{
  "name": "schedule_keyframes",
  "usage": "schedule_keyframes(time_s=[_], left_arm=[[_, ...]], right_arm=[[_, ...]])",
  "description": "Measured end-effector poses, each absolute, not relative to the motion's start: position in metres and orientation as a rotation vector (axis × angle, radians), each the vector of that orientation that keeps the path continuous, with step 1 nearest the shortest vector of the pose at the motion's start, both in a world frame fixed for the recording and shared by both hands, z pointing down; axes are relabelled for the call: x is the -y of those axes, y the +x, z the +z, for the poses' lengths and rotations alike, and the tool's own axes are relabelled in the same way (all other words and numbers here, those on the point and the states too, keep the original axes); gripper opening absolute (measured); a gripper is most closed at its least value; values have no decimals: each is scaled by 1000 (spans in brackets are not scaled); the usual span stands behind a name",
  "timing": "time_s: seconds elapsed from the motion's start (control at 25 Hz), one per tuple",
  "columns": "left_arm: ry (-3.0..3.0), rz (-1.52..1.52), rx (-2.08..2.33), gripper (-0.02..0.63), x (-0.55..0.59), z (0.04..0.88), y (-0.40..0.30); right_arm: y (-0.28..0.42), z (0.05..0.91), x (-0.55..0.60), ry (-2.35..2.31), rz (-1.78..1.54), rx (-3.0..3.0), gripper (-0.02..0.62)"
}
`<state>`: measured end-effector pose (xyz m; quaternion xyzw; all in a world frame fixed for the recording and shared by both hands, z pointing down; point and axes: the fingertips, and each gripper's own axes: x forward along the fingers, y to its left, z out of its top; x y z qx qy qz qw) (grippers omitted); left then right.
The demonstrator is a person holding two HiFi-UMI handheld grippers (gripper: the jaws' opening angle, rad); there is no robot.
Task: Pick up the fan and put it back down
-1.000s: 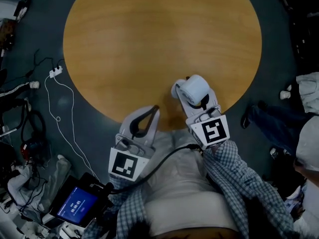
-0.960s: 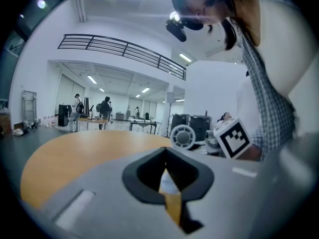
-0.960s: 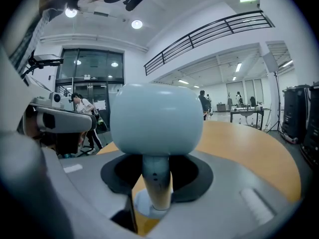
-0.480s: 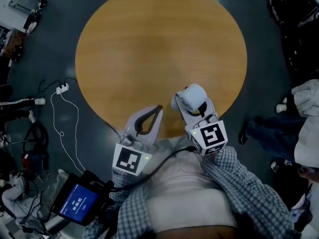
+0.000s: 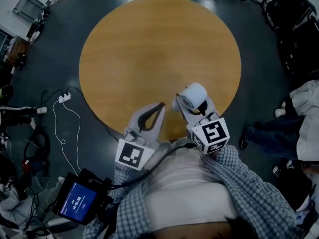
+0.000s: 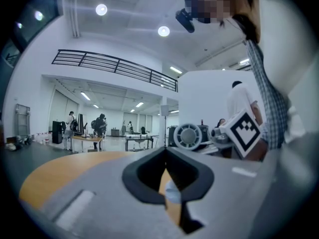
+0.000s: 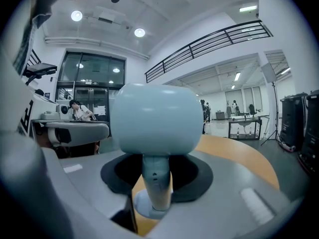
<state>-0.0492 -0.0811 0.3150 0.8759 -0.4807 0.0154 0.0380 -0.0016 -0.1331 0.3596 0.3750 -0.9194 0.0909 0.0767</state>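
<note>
right gripper [image 7: 155, 179] fingers clamp the white fan [image 7: 154, 118] by its stem, head above them. lower it upright until the base sits flat on the table [image 5: 149, 49] beneath. left gripper [image 6: 165, 151] fingers closed, empty.

The round table [image 5: 149, 44] is honey-orange wood with a faint grain, on a dark slate-blue floor [image 5: 259, 34]. The fan [image 5: 193, 94] is pale blue-white all over — head, stem and foot. The left gripper [image 5: 158, 106] and right gripper [image 5: 194, 104] are light grey with black jaw linings; their marker cubes [image 5: 133, 155] show black squares on white. The person's shirt [image 5: 249, 183] is blue-and-white check over a white top [image 5: 184, 193].
</note>
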Motion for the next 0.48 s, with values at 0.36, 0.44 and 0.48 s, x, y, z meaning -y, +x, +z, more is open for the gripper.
schedule_keyframes(time_s=[0.36, 0.44, 0.48], left_arm=[[2649, 22, 1508, 0, 83, 316, -59], [2643, 25, 1514, 0, 82, 317, -62], [2642, 22, 1516, 0, 82, 317, -63]], right_arm=[[-8, 357, 136, 1110, 269, 2778, 143], [-7, 357, 135, 1123, 273, 2776, 143], [-6, 357, 135, 1130, 275, 2775, 143]])
